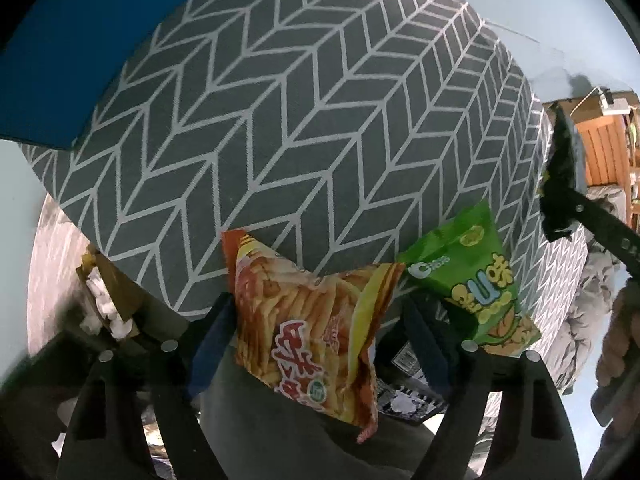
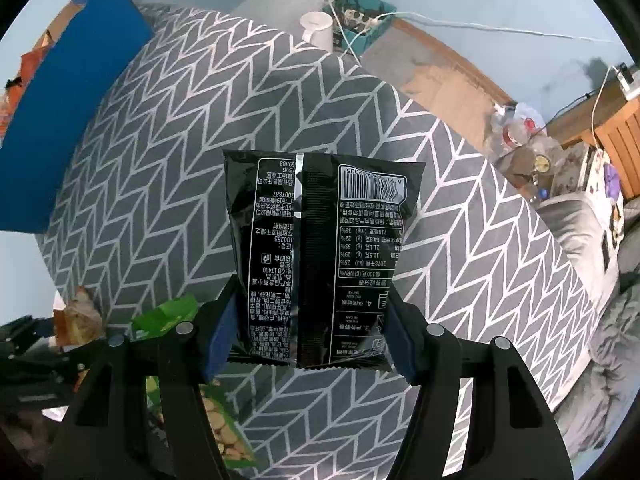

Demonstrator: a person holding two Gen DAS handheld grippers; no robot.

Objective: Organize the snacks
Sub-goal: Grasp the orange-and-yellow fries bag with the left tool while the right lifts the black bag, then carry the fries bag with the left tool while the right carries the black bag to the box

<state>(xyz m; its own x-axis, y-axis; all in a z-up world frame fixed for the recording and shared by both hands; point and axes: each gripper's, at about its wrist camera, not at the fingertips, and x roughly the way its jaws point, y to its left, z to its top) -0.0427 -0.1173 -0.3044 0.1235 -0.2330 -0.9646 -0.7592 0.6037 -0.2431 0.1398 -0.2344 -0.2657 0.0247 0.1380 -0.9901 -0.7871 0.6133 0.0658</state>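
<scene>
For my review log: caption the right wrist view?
Right gripper holds a black snack bag above the patterned tablecloth.

Home: sofa (image 2: 576,236), cluttered wooden furniture (image 2: 616,136)

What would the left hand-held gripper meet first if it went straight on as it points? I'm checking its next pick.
Most likely the orange snack bag, which lies between the open fingers of the left hand-held gripper; the gap to it is unclear.
</scene>
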